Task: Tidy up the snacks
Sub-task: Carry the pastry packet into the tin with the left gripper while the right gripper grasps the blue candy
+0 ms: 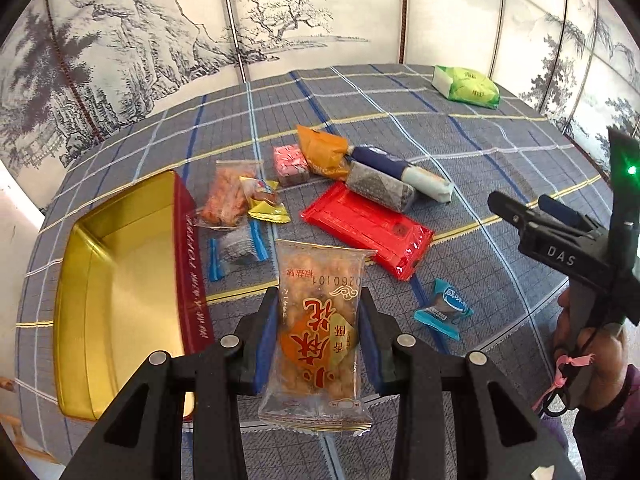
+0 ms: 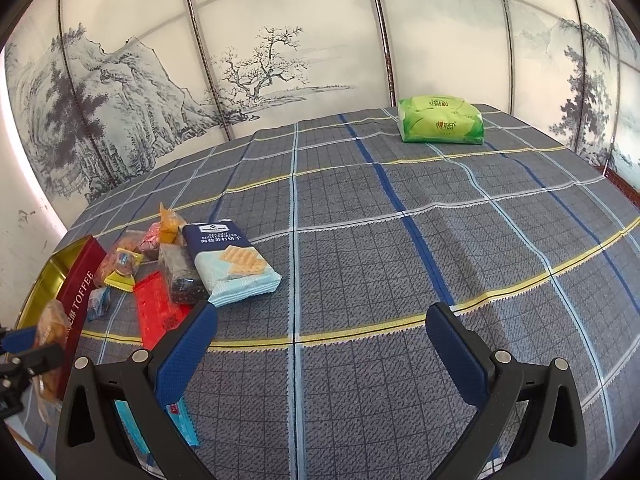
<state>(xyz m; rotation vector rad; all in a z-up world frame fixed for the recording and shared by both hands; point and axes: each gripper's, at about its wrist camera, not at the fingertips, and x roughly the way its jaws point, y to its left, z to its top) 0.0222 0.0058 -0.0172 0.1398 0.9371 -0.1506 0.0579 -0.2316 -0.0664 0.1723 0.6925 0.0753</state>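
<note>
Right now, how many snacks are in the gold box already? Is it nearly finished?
Not nearly. The gold tin looks empty inside, so nothing seems put away yet. In hand: the left gripper is shut on a clear peanut snack packet, beside the tin. The right gripper is open and holds nothing. Left on the cloth: the red packet, the cracker pack, the blue candy and several more.
</note>
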